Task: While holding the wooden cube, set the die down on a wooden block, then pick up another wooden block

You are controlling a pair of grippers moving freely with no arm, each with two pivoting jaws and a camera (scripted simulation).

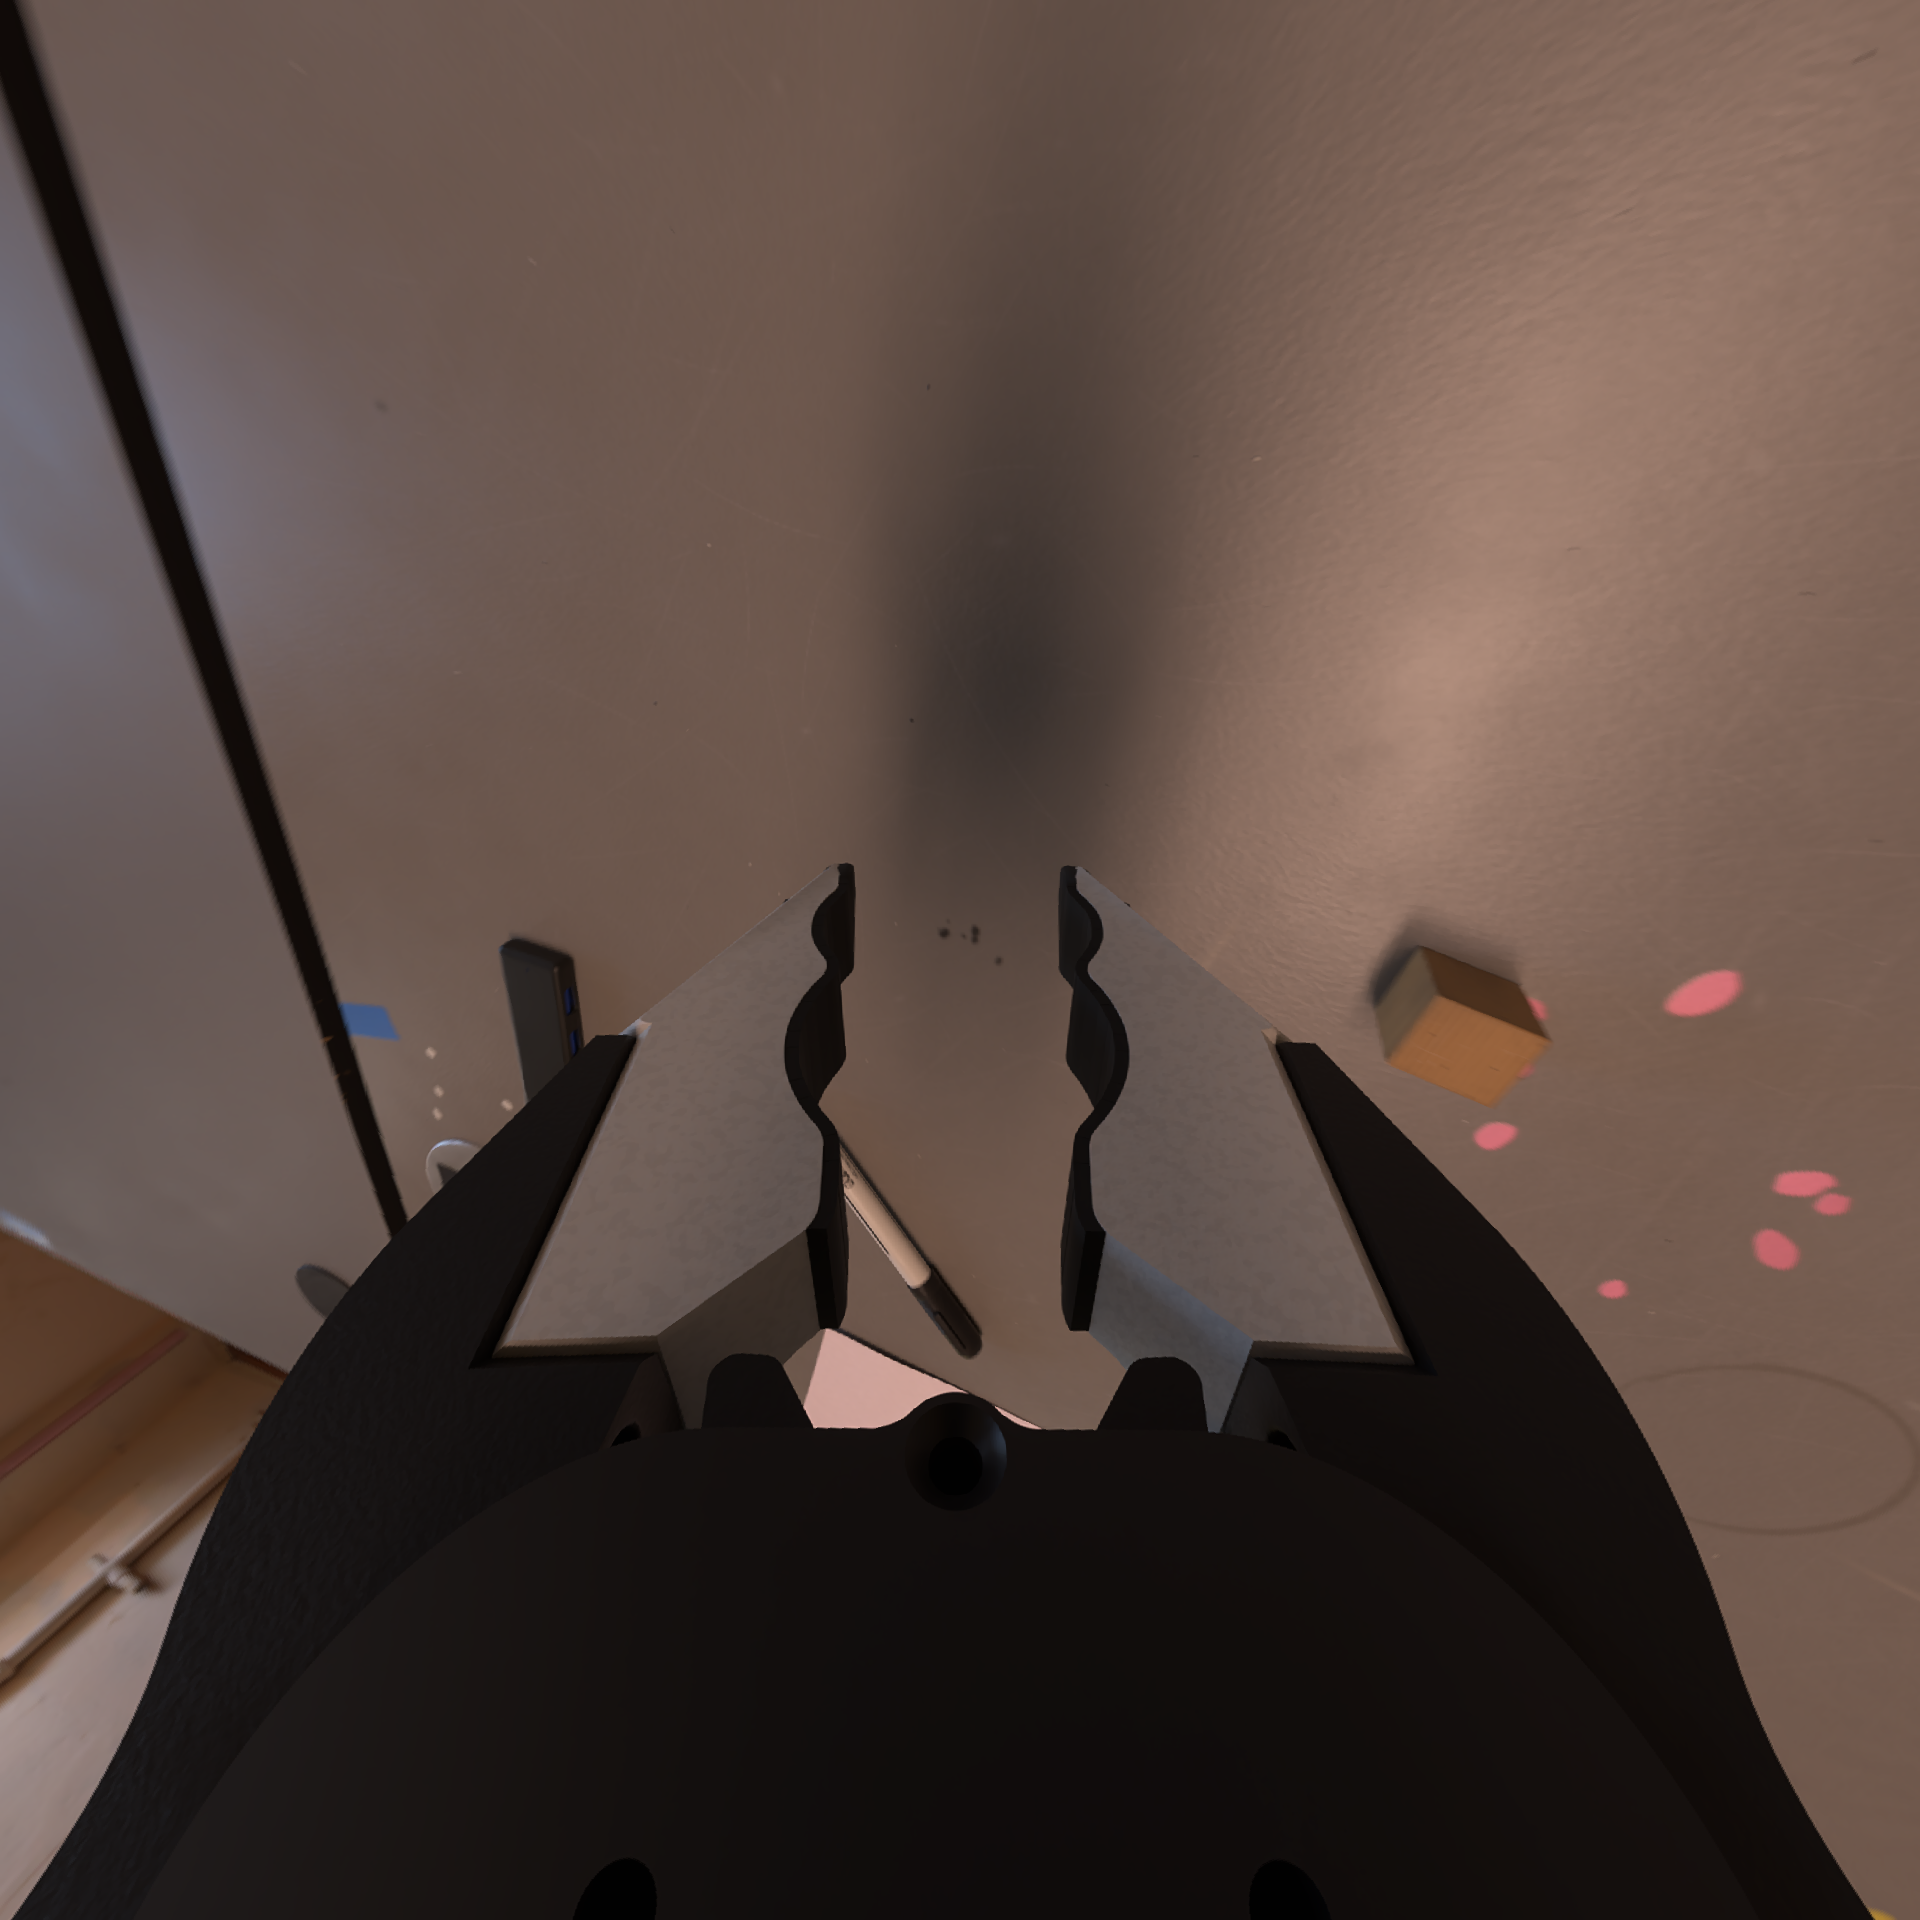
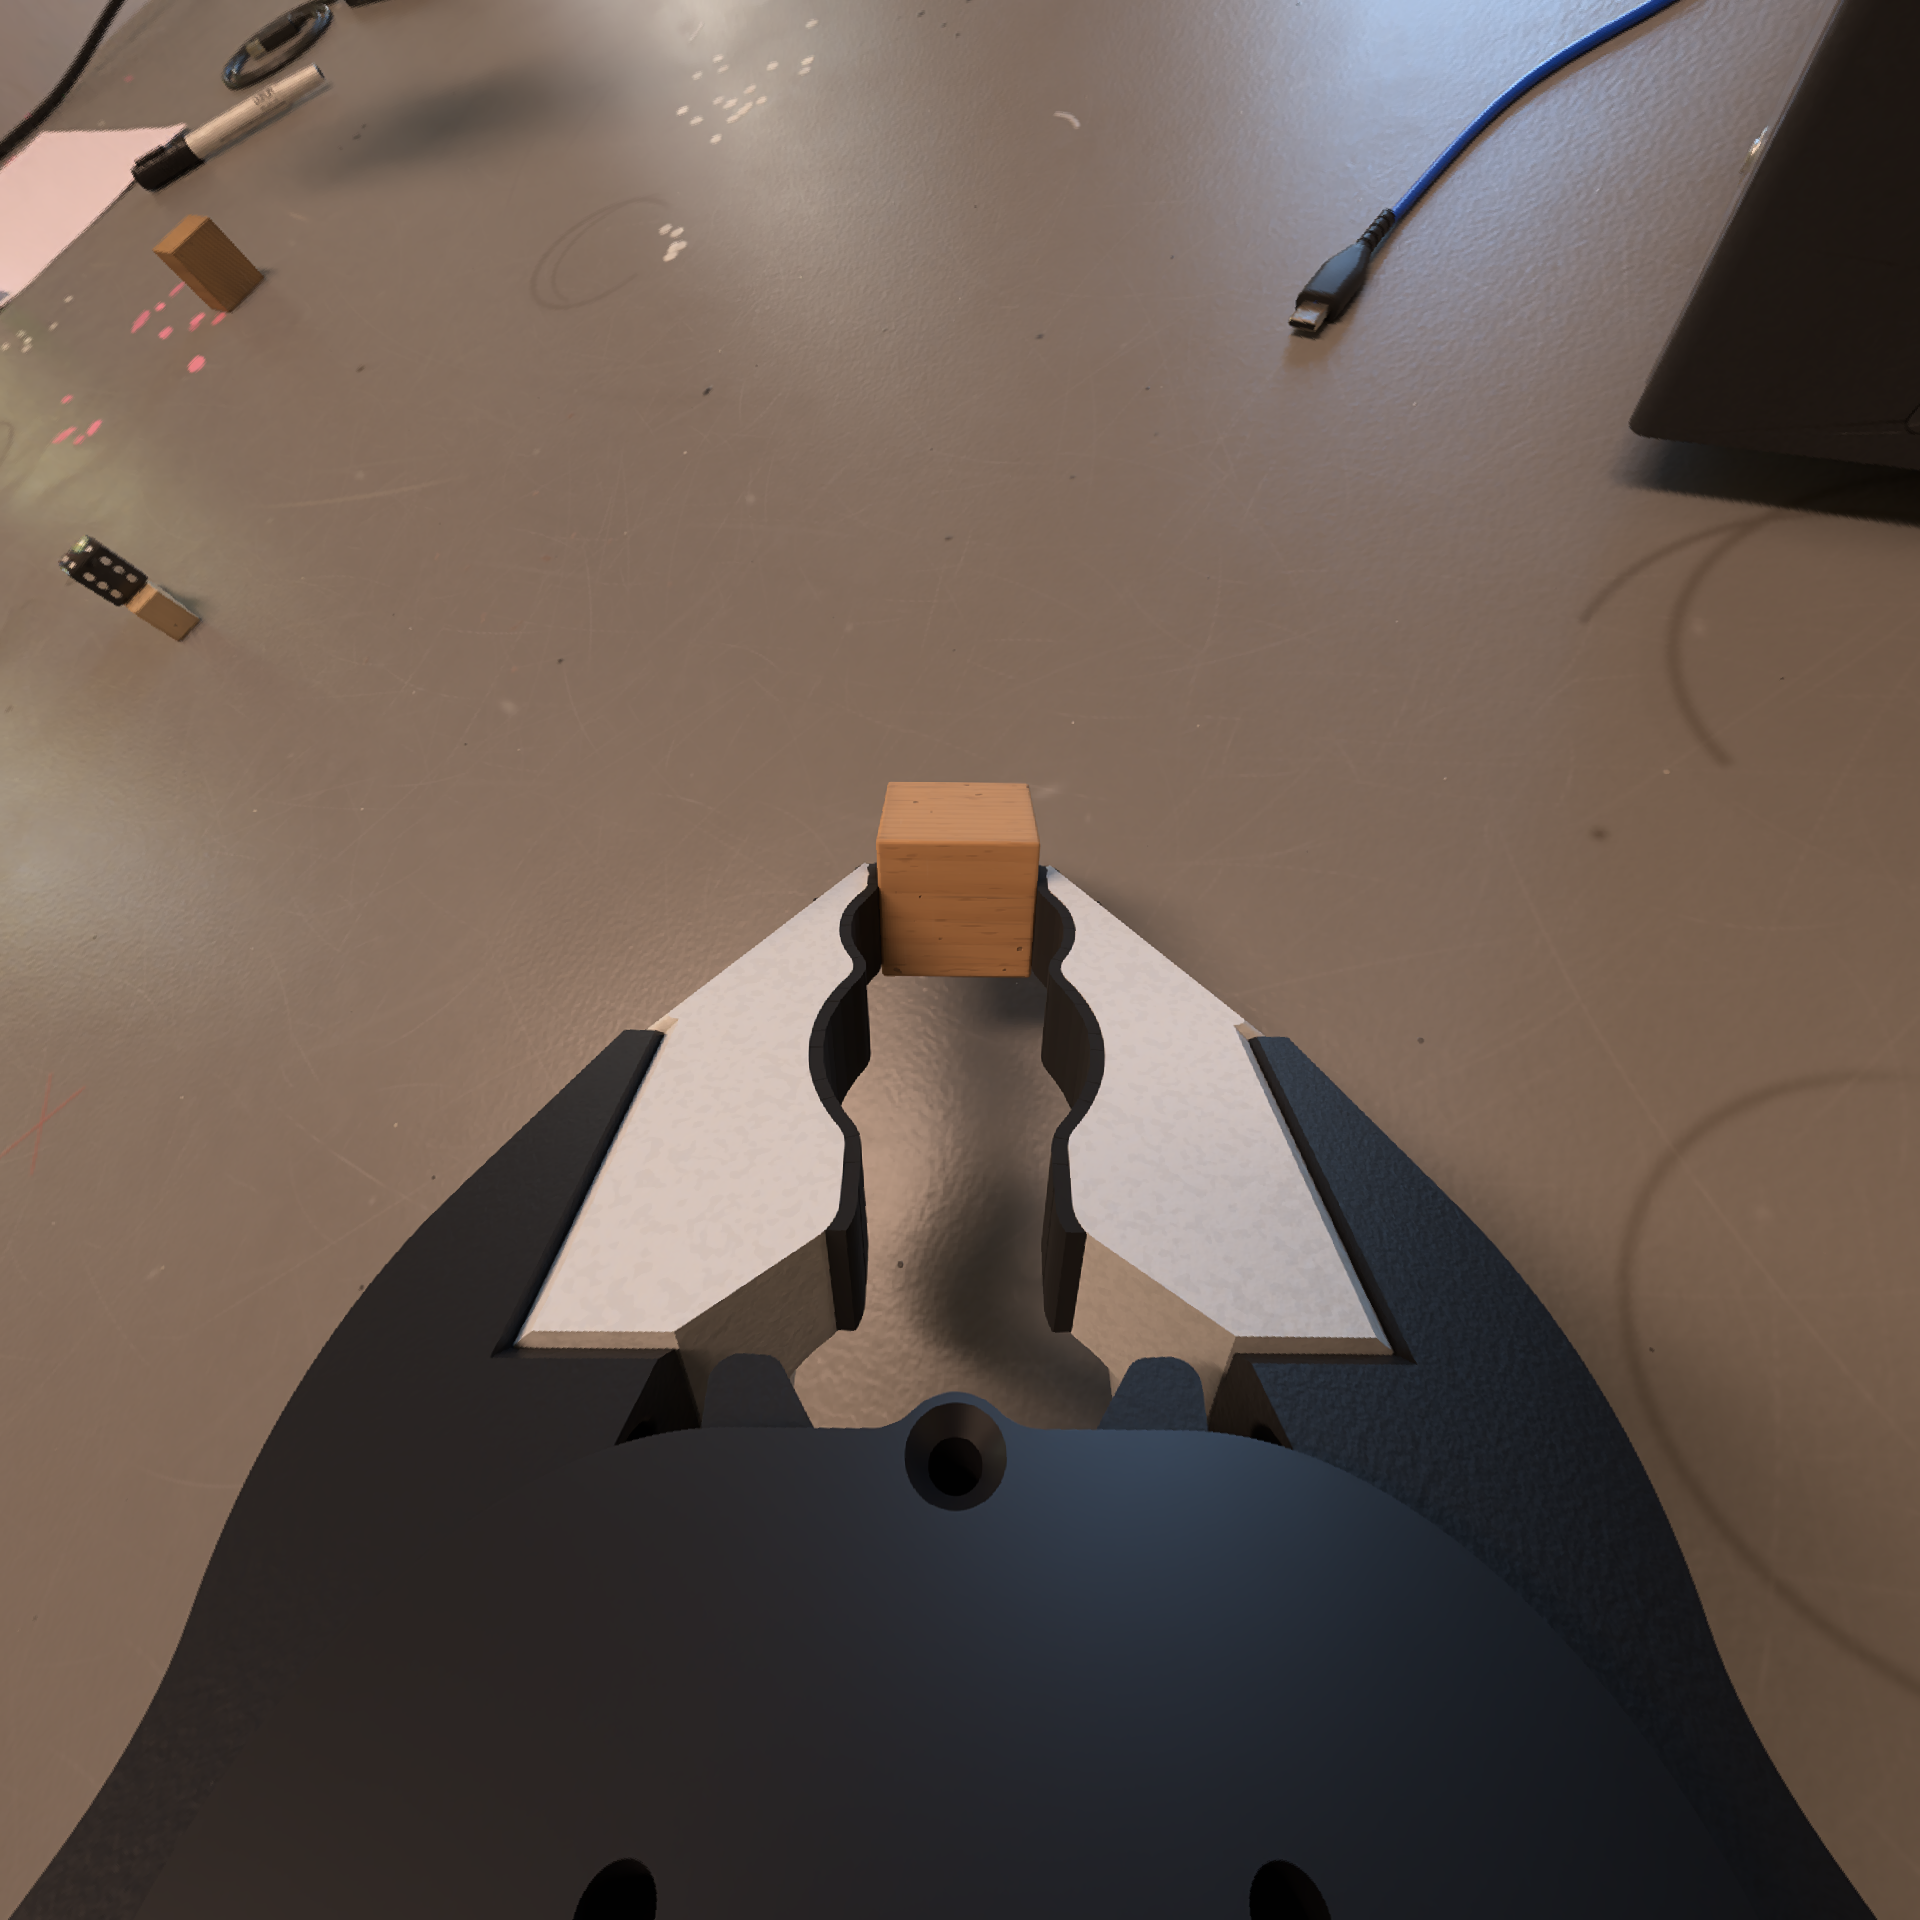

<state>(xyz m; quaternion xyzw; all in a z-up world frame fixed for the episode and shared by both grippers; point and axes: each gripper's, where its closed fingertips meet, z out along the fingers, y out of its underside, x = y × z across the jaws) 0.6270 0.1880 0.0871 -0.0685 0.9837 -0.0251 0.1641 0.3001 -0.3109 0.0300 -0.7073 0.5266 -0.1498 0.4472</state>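
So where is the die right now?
In the right wrist view the die sits at the far left, on a small wooden block, below the other block on the table.

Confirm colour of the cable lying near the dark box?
Blue cable with a black plug; shows best in the right wrist view.

1. We saw that the left gripper (image 1: 956, 914) had a matte black, rounded body with a small round recessed hole at its centre.
2. Its fingers (image 1: 717, 1101) were pale grey wedges edged with black, wavy-profiled pads.
3. We found the right gripper (image 2: 956, 914) built alike, its dark shell showing a bluish sheen.
4. Two dark oval holes marked each body's lower edge.
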